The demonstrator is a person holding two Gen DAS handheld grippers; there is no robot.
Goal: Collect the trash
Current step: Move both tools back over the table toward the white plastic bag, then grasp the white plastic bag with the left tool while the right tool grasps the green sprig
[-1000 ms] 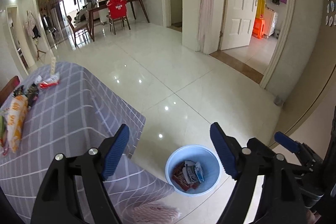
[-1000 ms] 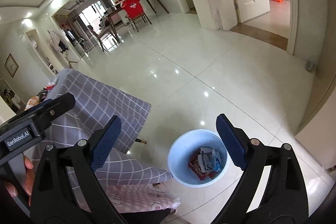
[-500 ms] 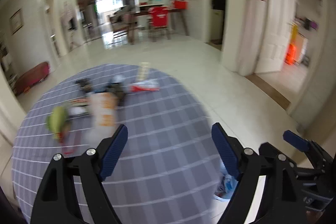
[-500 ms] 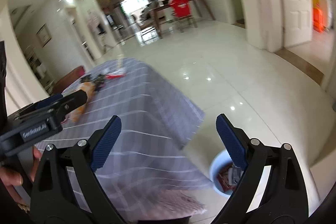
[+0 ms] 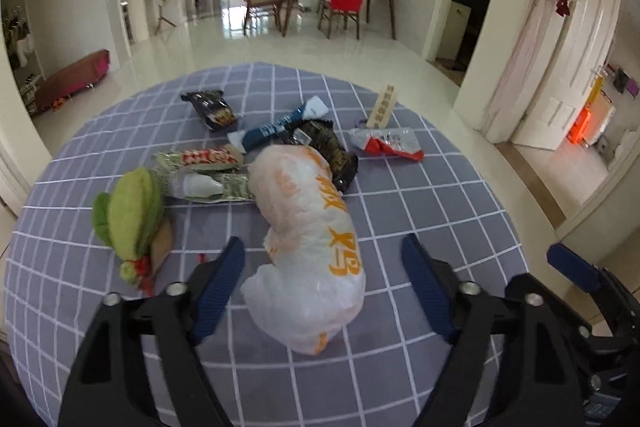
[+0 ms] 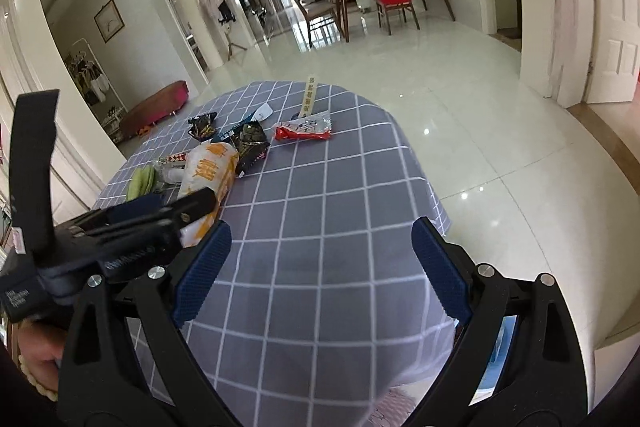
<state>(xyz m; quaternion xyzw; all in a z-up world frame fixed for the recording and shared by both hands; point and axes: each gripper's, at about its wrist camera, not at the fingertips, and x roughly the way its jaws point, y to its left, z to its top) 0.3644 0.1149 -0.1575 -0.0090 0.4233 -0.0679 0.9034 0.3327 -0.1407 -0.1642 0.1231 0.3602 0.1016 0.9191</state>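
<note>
Trash lies on a round table with a grey checked cloth (image 5: 420,211). A white and orange plastic bag (image 5: 312,227) lies nearest, its near end between the fingers of my open, empty left gripper (image 5: 324,291). Beyond it lie a dark wrapper (image 5: 332,147), a blue and white wrapper (image 5: 280,125), a red and silver wrapper (image 5: 386,143), a black packet (image 5: 212,107), a foil wrapper (image 5: 204,167) and a green packet (image 5: 132,215). My right gripper (image 6: 320,275) is open and empty over the cloth (image 6: 340,187), right of the bag (image 6: 208,171).
A small upright card (image 5: 382,107) stands at the table's far right. The table edge drops to a glossy tiled floor (image 6: 500,115) on the right. A sliver of the blue bin (image 6: 496,359) shows behind my right gripper's right finger. Chairs and a table stand far back.
Both grippers have swung left from over the blue bin on the floor to over the table. The trash pile now fills the left wrist view. Both stay open.
</note>
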